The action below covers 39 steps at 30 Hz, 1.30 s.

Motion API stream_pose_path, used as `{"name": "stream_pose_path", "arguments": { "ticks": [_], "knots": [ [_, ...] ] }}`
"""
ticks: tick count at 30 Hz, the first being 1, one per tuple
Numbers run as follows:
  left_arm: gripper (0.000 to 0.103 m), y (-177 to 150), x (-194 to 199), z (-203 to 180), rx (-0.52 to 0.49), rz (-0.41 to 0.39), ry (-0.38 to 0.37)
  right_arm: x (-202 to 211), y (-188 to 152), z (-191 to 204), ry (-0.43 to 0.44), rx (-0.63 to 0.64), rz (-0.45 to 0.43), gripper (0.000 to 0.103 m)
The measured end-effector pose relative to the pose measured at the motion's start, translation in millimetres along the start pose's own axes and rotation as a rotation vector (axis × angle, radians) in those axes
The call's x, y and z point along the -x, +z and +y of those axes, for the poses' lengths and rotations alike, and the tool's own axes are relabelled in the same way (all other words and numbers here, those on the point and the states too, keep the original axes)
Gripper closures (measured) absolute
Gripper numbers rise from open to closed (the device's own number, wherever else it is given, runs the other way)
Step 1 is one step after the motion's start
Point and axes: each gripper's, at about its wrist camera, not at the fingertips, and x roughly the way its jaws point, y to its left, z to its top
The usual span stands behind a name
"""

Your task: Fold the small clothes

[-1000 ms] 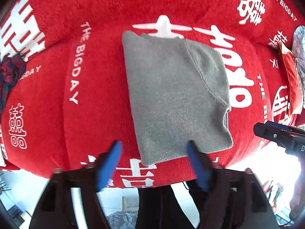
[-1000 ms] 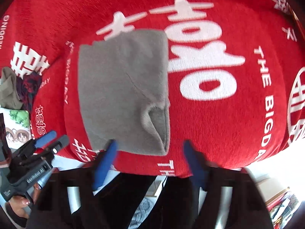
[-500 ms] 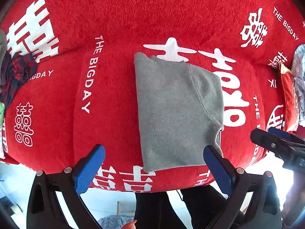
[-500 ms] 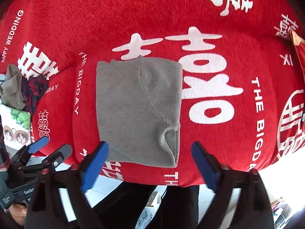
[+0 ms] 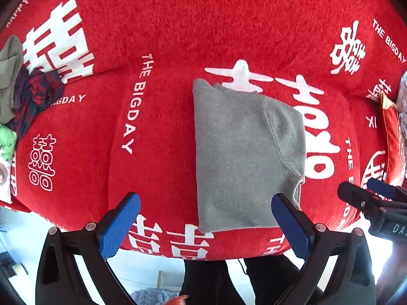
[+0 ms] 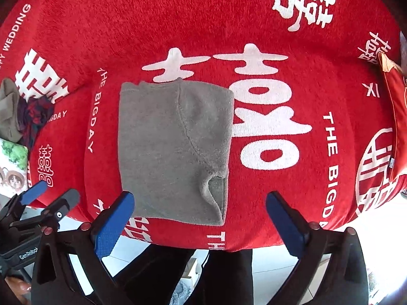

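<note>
A grey fleece garment [image 5: 244,152] [image 6: 173,150] lies folded into a flat rectangle on the red cover [image 5: 162,38] [image 6: 292,178] with white lettering. My left gripper [image 5: 206,203] hangs above the garment's near edge, blue pads spread wide, nothing between them. My right gripper [image 6: 201,200] hovers over the garment's near right corner, also wide open and holding nothing. Each gripper shows at the edge of the other's view: the right gripper [image 5: 374,198], the left gripper [image 6: 45,198].
A pile of dark plaid and olive clothes [image 5: 28,94] [image 6: 25,111] sits at the far left on the cover. A red cushion [image 5: 391,137] [image 6: 396,117] lies at the right edge. The person's dark trouser legs [image 6: 223,274] stand below the cover's front edge, over a pale floor.
Both grippers opened from part-closed to fully wide and rose away from the grey garment, which now looks smaller and lies untouched.
</note>
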Motion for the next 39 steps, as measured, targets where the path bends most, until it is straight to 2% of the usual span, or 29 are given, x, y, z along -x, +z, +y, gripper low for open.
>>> {"name": "stream_pose_path", "arguments": {
  "ticks": [39],
  "knots": [
    [0.000, 2.2, 2.2, -1.3, -0.009, 0.014, 0.056, 6.0, 3.6, 6.1, -0.001, 0.003, -0.018, 0.000]
  ]
}}
